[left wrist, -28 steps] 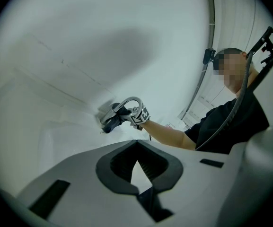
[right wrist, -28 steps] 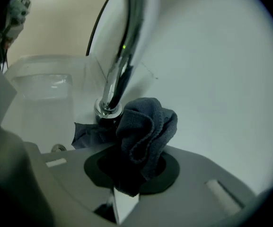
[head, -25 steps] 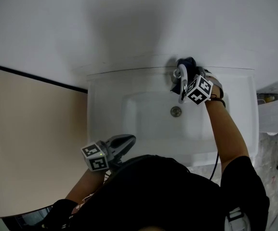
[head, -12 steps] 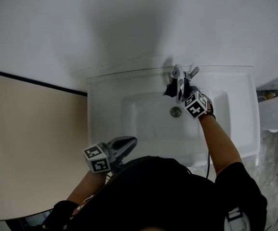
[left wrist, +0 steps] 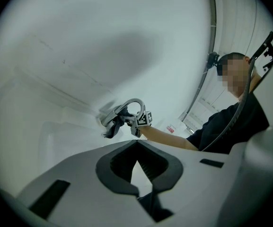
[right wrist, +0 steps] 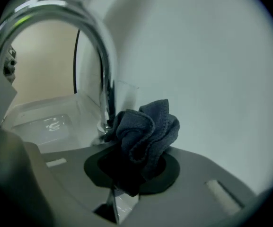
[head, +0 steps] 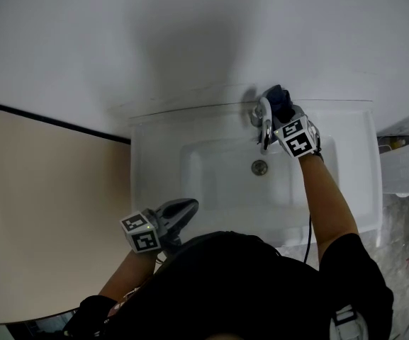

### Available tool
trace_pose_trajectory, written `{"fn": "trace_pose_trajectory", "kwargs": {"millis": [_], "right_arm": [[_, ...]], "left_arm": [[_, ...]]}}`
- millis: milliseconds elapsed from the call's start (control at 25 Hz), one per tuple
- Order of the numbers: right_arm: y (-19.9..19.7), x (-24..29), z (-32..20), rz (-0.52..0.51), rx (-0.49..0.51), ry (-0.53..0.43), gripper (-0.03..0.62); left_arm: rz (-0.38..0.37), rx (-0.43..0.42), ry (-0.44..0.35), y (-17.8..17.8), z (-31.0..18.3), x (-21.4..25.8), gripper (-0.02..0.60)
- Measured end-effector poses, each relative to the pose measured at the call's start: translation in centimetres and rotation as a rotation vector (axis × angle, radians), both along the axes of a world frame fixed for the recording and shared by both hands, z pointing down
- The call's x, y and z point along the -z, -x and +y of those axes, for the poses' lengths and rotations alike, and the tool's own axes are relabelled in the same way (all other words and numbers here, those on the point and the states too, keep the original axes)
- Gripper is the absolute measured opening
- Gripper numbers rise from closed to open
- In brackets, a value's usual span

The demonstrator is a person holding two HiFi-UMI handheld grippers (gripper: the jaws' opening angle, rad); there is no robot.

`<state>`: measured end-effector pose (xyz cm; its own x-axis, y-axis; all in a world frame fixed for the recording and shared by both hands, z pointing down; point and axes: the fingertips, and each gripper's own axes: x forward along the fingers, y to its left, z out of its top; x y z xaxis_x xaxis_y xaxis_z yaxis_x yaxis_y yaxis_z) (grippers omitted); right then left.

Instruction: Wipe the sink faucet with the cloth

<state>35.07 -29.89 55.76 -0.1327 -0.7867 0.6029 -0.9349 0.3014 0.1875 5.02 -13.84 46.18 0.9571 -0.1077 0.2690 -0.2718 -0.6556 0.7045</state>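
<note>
Wiping step judged in hand: right gripper clamps blue cloth at faucet base, next needing a spout sweep; left gripper closed, idle.

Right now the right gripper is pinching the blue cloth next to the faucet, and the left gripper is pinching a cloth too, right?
Not quite. The left gripper holds nothing: the left gripper view shows no cloth between its jaws. The right gripper is pinching the blue cloth next to the faucet.
</note>
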Motion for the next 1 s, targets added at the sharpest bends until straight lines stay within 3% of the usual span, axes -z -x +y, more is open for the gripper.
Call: {"fn": "trace_pose_trajectory", "kwargs": {"millis": [240, 440, 520, 600, 720, 840, 1000], "right_arm": [[1.9, -0.8, 1.0, -0.042, 0.004, 0.005, 0.060], [4.4, -4.7, 5.3, -0.106, 0.104, 0.161, 0.061], [2.5, -4.8, 6.5, -0.169, 0.030, 0.140, 0.061], [-1.2, -4.3, 6.8, -0.228, -0.106, 0.111, 0.061], [-6.6, -4.1, 6.7, -0.232, -0.267, 0.117, 0.061], [-8.0, -3.7, 4.8, -0.190, -0.262, 0.131, 0.061], [-6.1, -2.3, 2.2, -0.099, -0.175, 0.110, 0.060]], "left_arm": [[0.002, 0.002, -0.007, 0.4, -0.1, 0.1, -0.002], [0.002, 0.000, -0.005, 0.0, 0.1, -0.1, -0.002], [0.003, -0.002, -0.005, -0.1, 0.0, 0.0, -0.002], [0.000, 0.003, -0.006, 0.3, -0.3, 0.1, -0.002], [-0.009, 0.009, -0.003, 0.9, -0.4, -0.2, -0.002], [-0.007, 0.001, -0.006, 0.5, -0.3, -0.2, -0.002], [-0.008, -0.006, -0.027, -0.3, -0.1, 0.4, -0.002]]}}
